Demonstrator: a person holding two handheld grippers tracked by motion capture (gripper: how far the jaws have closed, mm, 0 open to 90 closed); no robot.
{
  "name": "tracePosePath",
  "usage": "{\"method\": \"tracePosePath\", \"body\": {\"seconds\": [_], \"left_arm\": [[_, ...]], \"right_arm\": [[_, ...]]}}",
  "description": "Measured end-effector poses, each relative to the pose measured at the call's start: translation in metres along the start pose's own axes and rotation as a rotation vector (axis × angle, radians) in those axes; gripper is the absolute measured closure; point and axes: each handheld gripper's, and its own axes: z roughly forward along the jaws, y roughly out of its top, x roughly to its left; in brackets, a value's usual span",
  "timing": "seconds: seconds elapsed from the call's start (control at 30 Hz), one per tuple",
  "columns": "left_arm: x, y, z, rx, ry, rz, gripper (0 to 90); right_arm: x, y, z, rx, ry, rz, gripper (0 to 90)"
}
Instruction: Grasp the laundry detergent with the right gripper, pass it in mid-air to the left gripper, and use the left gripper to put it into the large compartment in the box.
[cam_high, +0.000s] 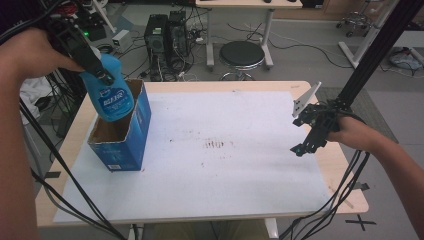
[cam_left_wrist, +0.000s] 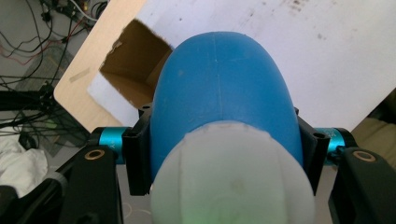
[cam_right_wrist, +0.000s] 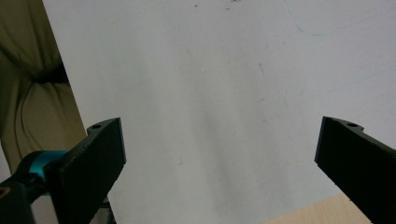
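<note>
At upper left of the frame, left gripper (cam_high: 102, 75) clenched on a blue plastic bottle (cam_high: 112, 95) above an open blue cardboard box (cam_high: 135, 135), right gripper (cam_high: 305, 145) released over the counter (cam_high: 225, 165).

L tongs (cam_high: 102, 75) raised, clamped tight; R tongs (cam_high: 306, 145) low, jaws wide, prob. idle.

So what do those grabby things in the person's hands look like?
Each is a black tool with two flat black jaws and shiny turquoise metal parts near them. The left gripper has small brass-coloured rings on its body. The right gripper carries a pale grey three-cornered plate on top. Black cables trail from both. The person's forearms are bare, with no sleeves showing.
</note>
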Motion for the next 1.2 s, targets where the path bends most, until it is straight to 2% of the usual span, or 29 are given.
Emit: {"method": "tracePosePath", "body": {"seconds": [0.3, 0.43, 0.6, 0.97, 1.2], "left_arm": [[0.010, -0.016, 0.023, 0.010, -0.004, -0.012, 37.8], [0.012, -0.022, 0.036, 0.017, -0.020, -0.016, 37.8], [0.014, -0.027, 0.055, 0.031, -0.031, -0.019, 37.7], [0.014, -0.037, 0.105, 0.051, -0.048, 0.023, 37.8], [0.013, -0.047, 0.135, 0.052, -0.072, 0.025, 37.8]], "right_arm": [[0.001, -0.001, -0.001, -0.012, -0.013, -0.002, 0.9], [0.001, -0.002, -0.001, -0.013, -0.016, -0.003, 0.9], [0.001, -0.003, -0.001, -0.021, -0.018, -0.001, 0.9], [0.001, -0.007, 0.001, -0.023, -0.018, 0.015, 0.9], [0.000, -0.011, 0.002, -0.018, -0.017, 0.031, 0.9]]}}
